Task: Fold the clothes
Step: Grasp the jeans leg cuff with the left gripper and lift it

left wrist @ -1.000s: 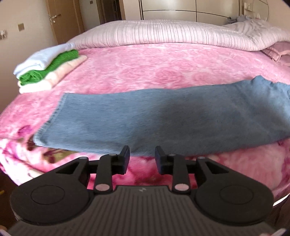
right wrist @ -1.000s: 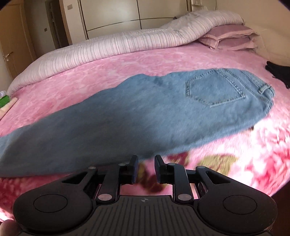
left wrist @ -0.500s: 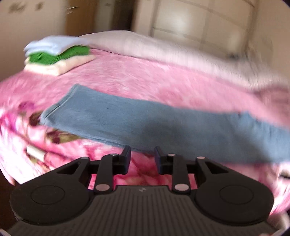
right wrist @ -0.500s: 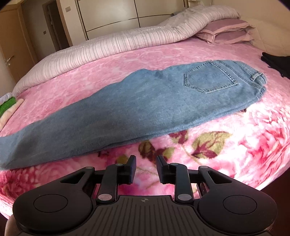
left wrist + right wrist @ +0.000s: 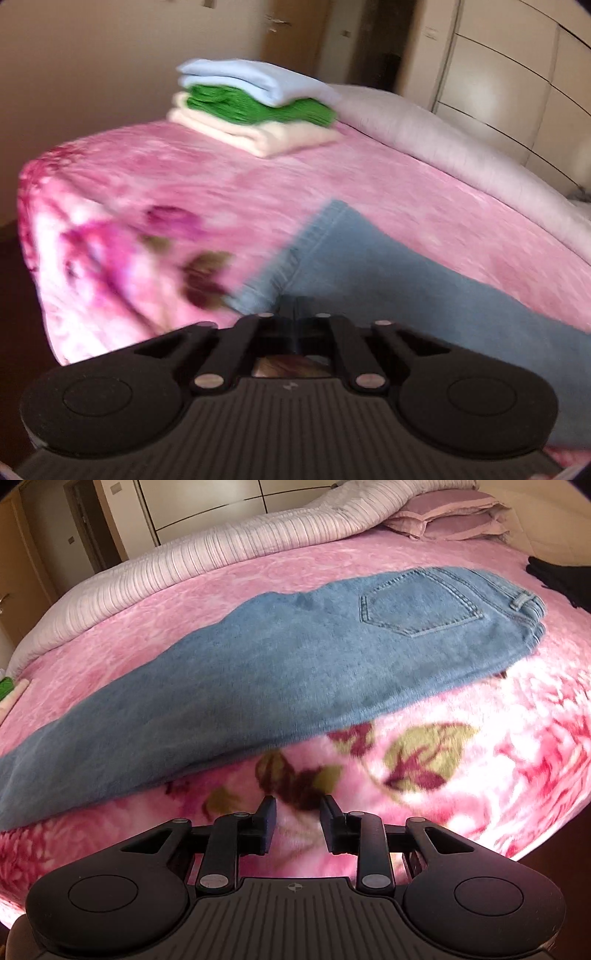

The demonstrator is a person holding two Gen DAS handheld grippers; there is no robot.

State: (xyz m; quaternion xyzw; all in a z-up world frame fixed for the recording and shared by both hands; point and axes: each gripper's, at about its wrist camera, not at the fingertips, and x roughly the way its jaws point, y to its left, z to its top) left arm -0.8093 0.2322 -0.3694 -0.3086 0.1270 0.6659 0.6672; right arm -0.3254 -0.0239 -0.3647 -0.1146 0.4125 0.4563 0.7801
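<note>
Left black two-finger gripper (image 5: 295, 304): jaws closed together at the hem of the blue denim jeans (image 5: 388, 273). Right black two-finger gripper (image 5: 297, 821): jaws parted, empty, just short of the jeans' near edge.

Bed (image 5: 498, 782) covered by a plush pink blanket (image 5: 388, 192) printed with large flowers and green leaves, draping over the near edge and the corner. Spread flat across it, a pair of blue jeans (image 5: 295, 664), folded lengthwise, back pocket up, waistband toward the right side, leg hem (image 5: 295, 258) near the left corner. Along the far side, a rolled striped pale quilt (image 5: 207, 554); beside its right end, mauve pillows (image 5: 450, 517). Near the far left corner, a stack of folded clothes (image 5: 255, 110): cream at the bottom, green in the middle, light blue on top. At the right edge, a dark garment (image 5: 557, 578), only partly in view.
</note>
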